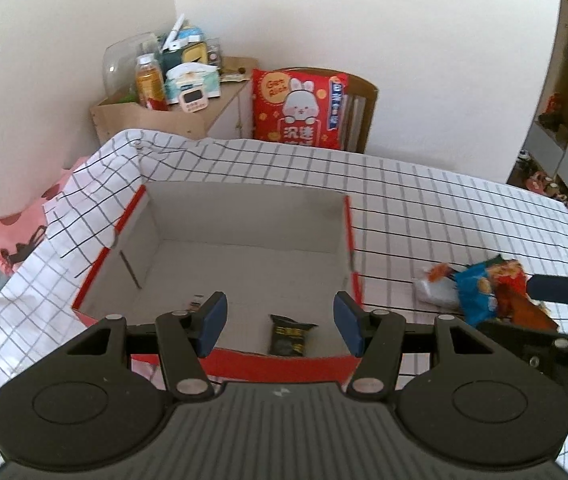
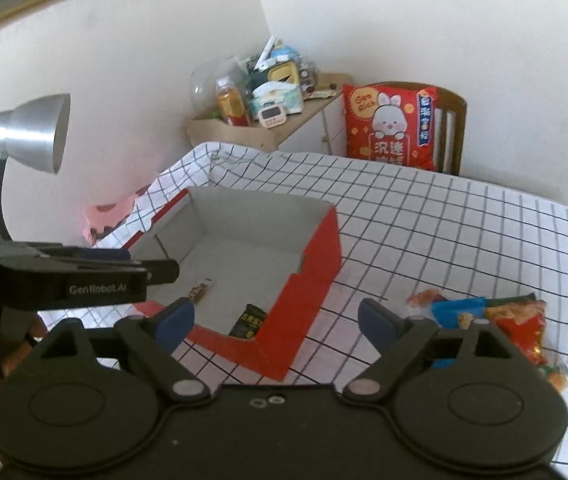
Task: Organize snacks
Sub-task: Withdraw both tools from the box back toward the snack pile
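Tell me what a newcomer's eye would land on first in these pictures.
First comes the open red box on the checked tablecloth, with a black snack packet in its near corner. Next is the bright heap of snack bags on the cloth to the box's right. Behind the table, a red rabbit cushion leans on a wooden chair.

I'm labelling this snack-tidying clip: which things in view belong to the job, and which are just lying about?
Belongs to the job:
red cardboard box with grey inside
small black snack packet in it
pile of blue, red and orange snack packets on the checked tablecloth

Just lying about:
red rabbit-print cushion
silver desk lamp
orange drink bottle
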Demonstrator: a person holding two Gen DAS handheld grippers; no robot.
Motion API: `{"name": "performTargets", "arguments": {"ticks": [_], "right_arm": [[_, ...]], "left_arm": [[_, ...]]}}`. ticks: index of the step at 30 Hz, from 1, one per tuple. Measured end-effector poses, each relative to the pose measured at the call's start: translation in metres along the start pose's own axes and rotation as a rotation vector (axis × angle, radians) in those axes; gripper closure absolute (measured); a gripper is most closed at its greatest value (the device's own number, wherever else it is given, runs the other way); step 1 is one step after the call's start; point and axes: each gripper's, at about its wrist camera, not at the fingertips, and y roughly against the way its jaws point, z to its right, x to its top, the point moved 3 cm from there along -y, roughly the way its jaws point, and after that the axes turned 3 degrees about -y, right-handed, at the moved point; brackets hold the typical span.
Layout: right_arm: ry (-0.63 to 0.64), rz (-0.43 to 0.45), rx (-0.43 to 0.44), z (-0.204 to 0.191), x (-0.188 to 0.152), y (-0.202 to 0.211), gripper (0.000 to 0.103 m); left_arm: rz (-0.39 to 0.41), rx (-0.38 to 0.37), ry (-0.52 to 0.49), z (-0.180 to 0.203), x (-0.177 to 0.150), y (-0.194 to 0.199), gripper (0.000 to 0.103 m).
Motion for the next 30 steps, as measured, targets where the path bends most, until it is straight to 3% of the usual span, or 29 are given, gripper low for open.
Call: {"name": "performTargets", "arguments": {"ticks": [9,11,14,24,30], "right_arm": [[-0.018,0.070,-0.026,0.025,-0.019,0.038,0.008],[-0.018,0.086,-0.046,0.031,-0.027,0.045,0.006],[-0.025,0.107,-0.069,0.044,-0.039,0.056,0.004],[-0.096,0.133,-0.161,0.096,-0.076,0.076,0.000],[-0.123,0.124,-0.235,0.127,-0.090,0.080,0.000]], "left_arm": [[0.034,-0.068,-0.027,0.036,-0.012,0.014,0.044],[0.046,-0.077,-0.037,0.045,-0.015,0.015,0.034],[0.067,-0.082,-0.057,0.061,-0.021,0.015,0.032],[0.034,-0.220,-0.014,0.102,-0.032,-0.002,0.024],[0.014,-0.220,-0.045,0.131,-0.032,-0.015,0.024]]}}
